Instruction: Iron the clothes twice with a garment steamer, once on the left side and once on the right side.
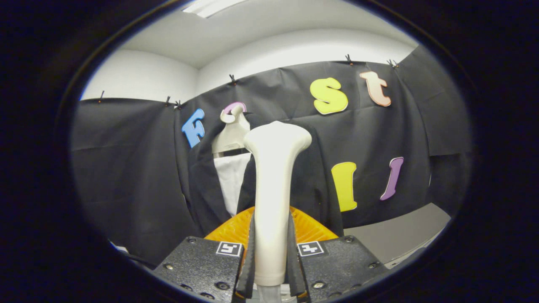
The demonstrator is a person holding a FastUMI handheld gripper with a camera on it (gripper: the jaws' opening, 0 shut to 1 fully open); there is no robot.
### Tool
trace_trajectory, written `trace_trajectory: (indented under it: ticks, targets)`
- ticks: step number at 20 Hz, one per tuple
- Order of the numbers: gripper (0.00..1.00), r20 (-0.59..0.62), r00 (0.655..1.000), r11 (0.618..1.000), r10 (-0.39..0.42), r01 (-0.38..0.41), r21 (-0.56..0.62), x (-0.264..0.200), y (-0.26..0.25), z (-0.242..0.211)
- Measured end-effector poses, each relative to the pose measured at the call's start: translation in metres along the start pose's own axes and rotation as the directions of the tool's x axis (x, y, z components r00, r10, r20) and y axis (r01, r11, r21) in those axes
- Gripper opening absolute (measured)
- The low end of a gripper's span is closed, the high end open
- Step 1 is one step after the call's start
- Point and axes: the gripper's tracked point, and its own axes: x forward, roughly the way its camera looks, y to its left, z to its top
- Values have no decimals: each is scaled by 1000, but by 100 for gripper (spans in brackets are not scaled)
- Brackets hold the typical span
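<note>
A cream-white garment steamer stands upright between my fingers, its wide head up near the collar of the hanging clothes. My gripper is shut on the steamer's handle, with both fingers pressing its sides. Beyond the steamer hangs a dark jacket over a white shirt on a pale hanger. The steamer's head sits in front of the jacket's right half; whether it touches the cloth I cannot tell.
An orange ribbed object lies just ahead of my fingers, below the jacket's hem. A grey surface runs to the right beneath the black cloth wall. White room walls rise above the cloth.
</note>
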Motion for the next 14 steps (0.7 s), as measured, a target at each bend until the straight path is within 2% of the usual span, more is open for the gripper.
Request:
trace_trajectory:
  ticks: [8,14]
  targets:
    - [35,-58,998,999,-14,13,-30,13,1,-27]
    - [35,-131,991,999,-26,21,-39,3,-6,-71]
